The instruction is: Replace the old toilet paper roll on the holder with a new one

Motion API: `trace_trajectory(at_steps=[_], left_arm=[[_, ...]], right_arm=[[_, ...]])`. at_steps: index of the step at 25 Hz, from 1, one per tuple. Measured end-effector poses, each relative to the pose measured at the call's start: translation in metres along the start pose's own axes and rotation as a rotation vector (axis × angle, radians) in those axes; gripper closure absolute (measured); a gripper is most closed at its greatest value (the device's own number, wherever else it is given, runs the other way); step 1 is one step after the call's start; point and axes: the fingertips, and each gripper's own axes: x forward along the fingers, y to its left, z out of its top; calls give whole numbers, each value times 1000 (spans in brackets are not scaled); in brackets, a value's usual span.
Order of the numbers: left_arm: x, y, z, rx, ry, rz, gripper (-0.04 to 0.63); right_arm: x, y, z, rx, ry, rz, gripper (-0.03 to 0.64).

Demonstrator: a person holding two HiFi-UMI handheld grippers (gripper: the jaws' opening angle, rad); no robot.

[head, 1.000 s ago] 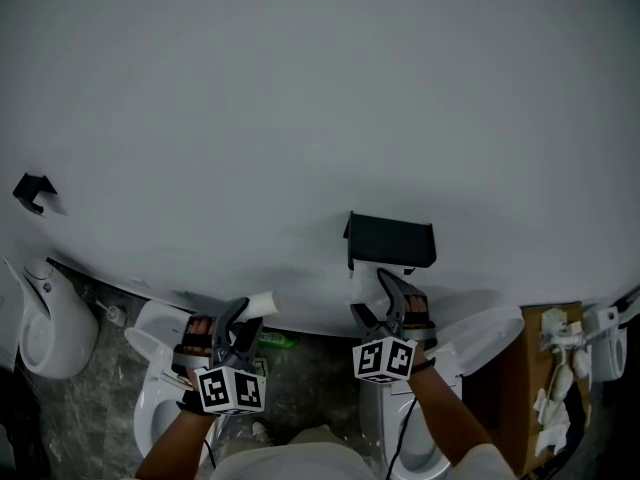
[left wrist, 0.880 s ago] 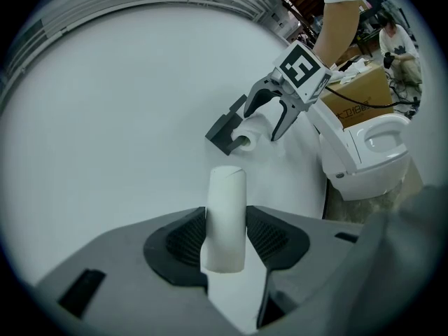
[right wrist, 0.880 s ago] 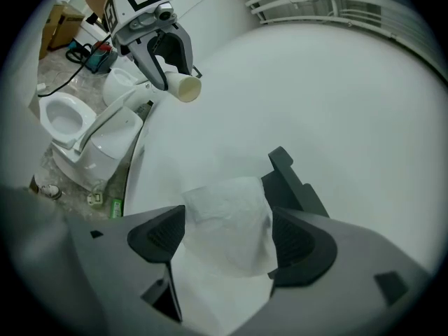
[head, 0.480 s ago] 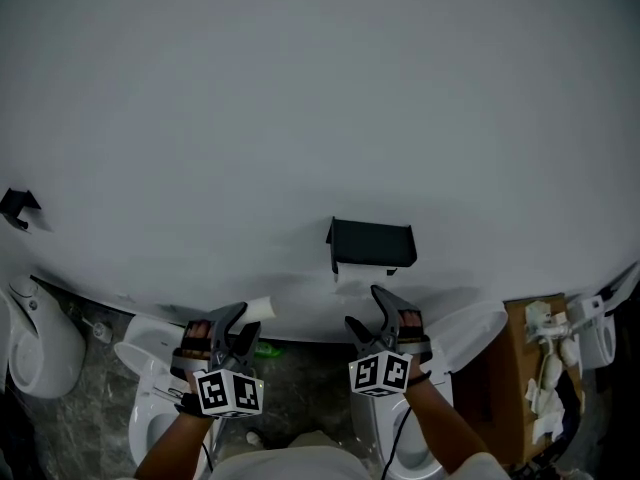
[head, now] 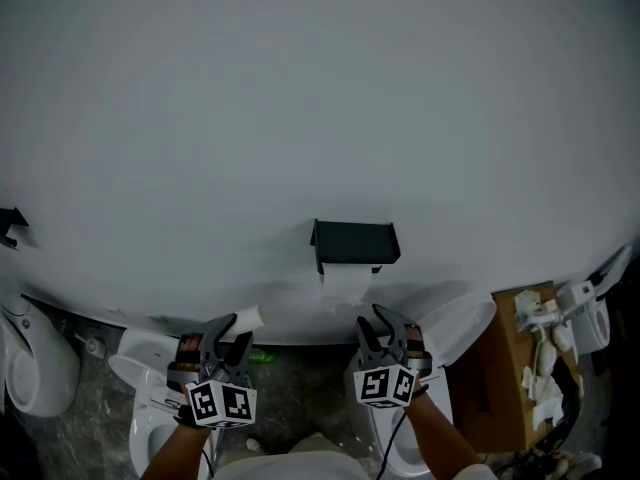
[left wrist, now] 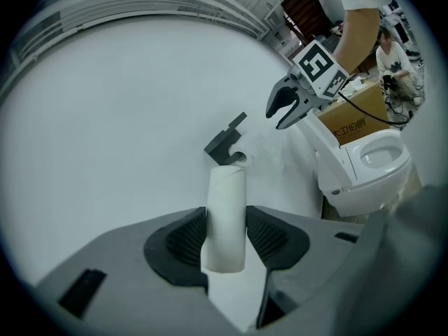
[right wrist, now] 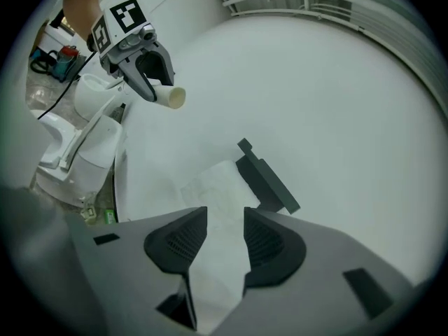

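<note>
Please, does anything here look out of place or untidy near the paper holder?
Mostly tidy. The new roll hangs on the black holder. Out of place: crumpled white paper lies heaped on the cardboard box at the right, and a small green item lies on the floor by the wall.

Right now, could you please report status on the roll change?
Left gripper shut on the empty tube. Right gripper jaws have just been closing, nothing between them. New roll hangs on the holder. Nothing blocking.

Holder (head: 356, 243) on wall (head: 320, 88), paper roll (head: 346, 286) just beneath it; one toilet (head: 140, 368) below left, second toilet (head: 455, 328) below right; cardboard box (head: 510, 368) beside latter.
</note>
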Motion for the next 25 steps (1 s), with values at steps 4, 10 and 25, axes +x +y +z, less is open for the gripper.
trace_trajectory(at_steps=[4, 10, 25], left_arm=[[-8, 6, 2, -94, -30, 13, 414], [-25, 20, 3, -201, -73, 45, 416], [-64, 40, -7, -361, -123, 125, 416]], right_arm=[[-15, -8, -8, 84, 20, -37, 535], [-37, -26, -10, 244, 7, -82, 603], [-104, -101, -11, 632, -122, -203, 617]])
